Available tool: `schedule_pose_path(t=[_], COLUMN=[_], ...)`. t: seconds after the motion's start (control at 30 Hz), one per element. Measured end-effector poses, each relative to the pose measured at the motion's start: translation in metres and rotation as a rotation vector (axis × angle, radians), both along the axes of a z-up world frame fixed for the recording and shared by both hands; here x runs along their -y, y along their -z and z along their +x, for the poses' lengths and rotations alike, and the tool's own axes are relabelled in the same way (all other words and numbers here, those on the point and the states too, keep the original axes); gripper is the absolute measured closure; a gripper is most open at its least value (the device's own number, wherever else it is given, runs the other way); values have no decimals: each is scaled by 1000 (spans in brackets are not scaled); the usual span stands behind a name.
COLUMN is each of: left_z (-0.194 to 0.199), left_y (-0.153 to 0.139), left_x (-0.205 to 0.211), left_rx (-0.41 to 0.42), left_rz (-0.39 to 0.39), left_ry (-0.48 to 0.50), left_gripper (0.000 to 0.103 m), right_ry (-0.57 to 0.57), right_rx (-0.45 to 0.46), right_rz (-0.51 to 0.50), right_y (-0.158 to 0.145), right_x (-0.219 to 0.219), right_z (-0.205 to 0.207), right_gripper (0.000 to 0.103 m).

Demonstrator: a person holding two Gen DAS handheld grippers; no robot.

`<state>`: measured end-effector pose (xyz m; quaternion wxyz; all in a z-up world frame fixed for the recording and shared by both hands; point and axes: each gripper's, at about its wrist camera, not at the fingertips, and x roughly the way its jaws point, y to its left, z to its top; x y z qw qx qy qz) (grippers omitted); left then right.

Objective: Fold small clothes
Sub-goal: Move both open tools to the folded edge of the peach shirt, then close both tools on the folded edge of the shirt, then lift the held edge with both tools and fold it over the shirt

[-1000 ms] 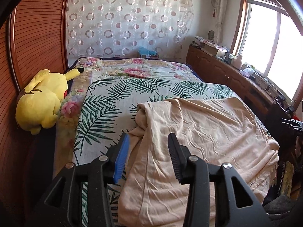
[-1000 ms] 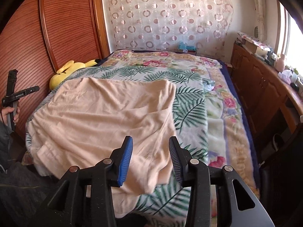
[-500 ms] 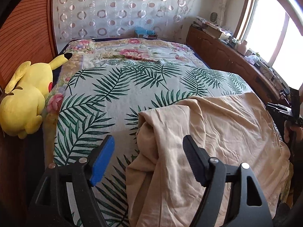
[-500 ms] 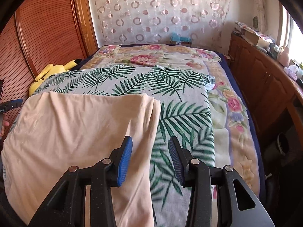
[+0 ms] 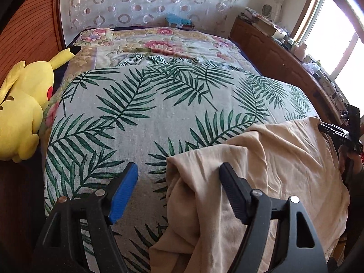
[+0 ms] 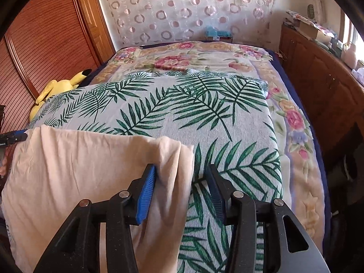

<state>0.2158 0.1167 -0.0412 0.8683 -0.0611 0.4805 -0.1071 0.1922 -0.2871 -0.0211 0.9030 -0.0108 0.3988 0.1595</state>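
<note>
A beige garment [image 5: 268, 173] lies spread on the near end of the bed, over the palm-leaf cover [image 5: 147, 113]. My left gripper [image 5: 179, 179] is open, its jaws wide apart around the garment's bunched left corner. In the right wrist view the same garment [image 6: 75, 170] lies at the lower left. My right gripper [image 6: 182, 177] is open with the garment's folded right corner between its fingers. The left gripper's tip [image 6: 13, 136] shows at the garment's far left corner. The right gripper [image 5: 341, 134] shows at the right edge of the left wrist view.
A yellow plush toy [image 5: 20, 111] lies at the bed's left side by the wooden wardrobe [image 6: 45, 45]. A wooden cabinet [image 6: 318, 79] with clutter runs along the right under the window. A floral quilt [image 6: 204, 56] covers the far bed.
Both grippers have moved forward and down toward the garment's far corners. The left jaws have opened wider. The garment now fills less of each view.
</note>
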Motion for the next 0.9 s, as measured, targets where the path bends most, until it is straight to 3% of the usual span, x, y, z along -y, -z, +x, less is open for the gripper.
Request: schedule_pose_path(t=[0.1,0.13,0.2,0.27,0.33,0.37,0.47,0.57,0.9], left_z=[0,-1,-1,-2,-4,-6,-17,-37,-123], left_y=[2,2,2,1,1,-1,-13,-48,-213], left_x=[2,2,5,8,13,14,16,14,-3], left_rx=[14,22,34,39,41,48,99,198,554], left_rz=[3,8,12,6,5,-2,29,2,-98], left_ry=[-1,-1,9,37,57,66,48,43,59], left_gripper=[30,35,47,71,87,89,90,91,91], right_ry=[-5,-10,-30,-63,-112,-137,-188,-151,-112], right_rx=[0,1,1,2,5,3,40,126,454], right_rz=[-15,-25,-49,-73,-78,-75,-90,-108,-14], right_y=[1,1,1,0,-1,-1,-6,-31,-200], right_x=[-3,-5,-10,-16,-24,-28,-39,-40,-7], right_z=[5,5,7,7,3,1,-17,-41,-148], right_gripper=[54,54,54,55,86,95,96,96,97])
